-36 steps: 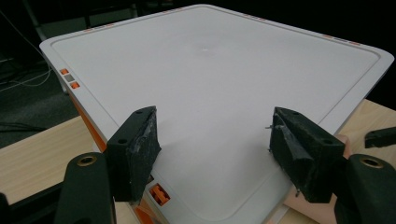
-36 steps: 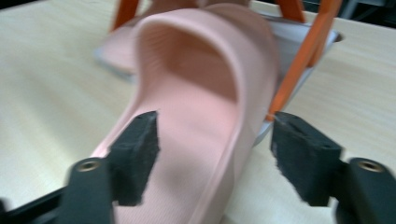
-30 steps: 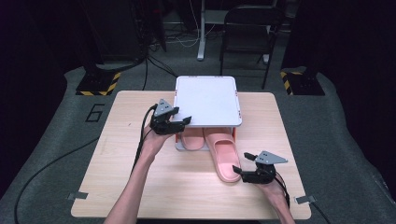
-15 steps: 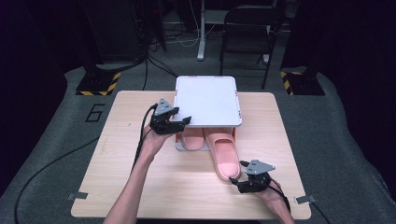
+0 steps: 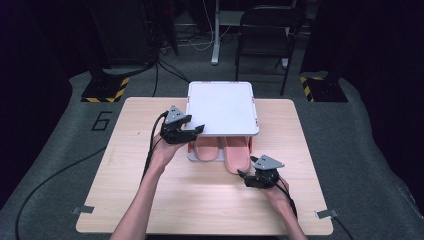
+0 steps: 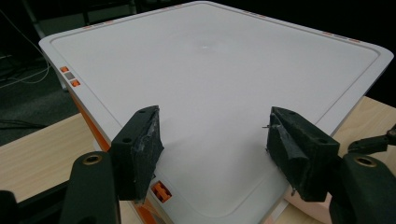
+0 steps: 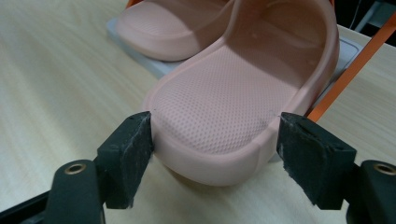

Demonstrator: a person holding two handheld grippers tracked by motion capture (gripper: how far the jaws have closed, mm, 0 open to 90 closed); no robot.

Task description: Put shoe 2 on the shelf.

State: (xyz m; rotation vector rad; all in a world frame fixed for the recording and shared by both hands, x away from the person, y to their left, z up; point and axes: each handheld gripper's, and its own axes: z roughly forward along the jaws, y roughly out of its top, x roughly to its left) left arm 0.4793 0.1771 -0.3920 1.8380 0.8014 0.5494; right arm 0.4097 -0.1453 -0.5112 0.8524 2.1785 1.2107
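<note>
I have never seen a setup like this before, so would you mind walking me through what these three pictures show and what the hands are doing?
There is no robot arm here: a person at a wooden table holds a hand-held two-jaw gripper in each hand. The wide picture comes from a fixed camera above, looking forward and down. The other two come from cameras riding on the grippers, so black jaws rise from the bottom of each.

On the table stands a low white rack with a flat top and orange posts. Two pink slippers lie under it: the left slipper further in, the right slipper sticking out toward the person.

The left gripper hovers open at the rack's near left corner, holding nothing. The right gripper has its jaws either side of the right slipper's heel; they have just been closing, but the right pad is not yet touching it.
</note>
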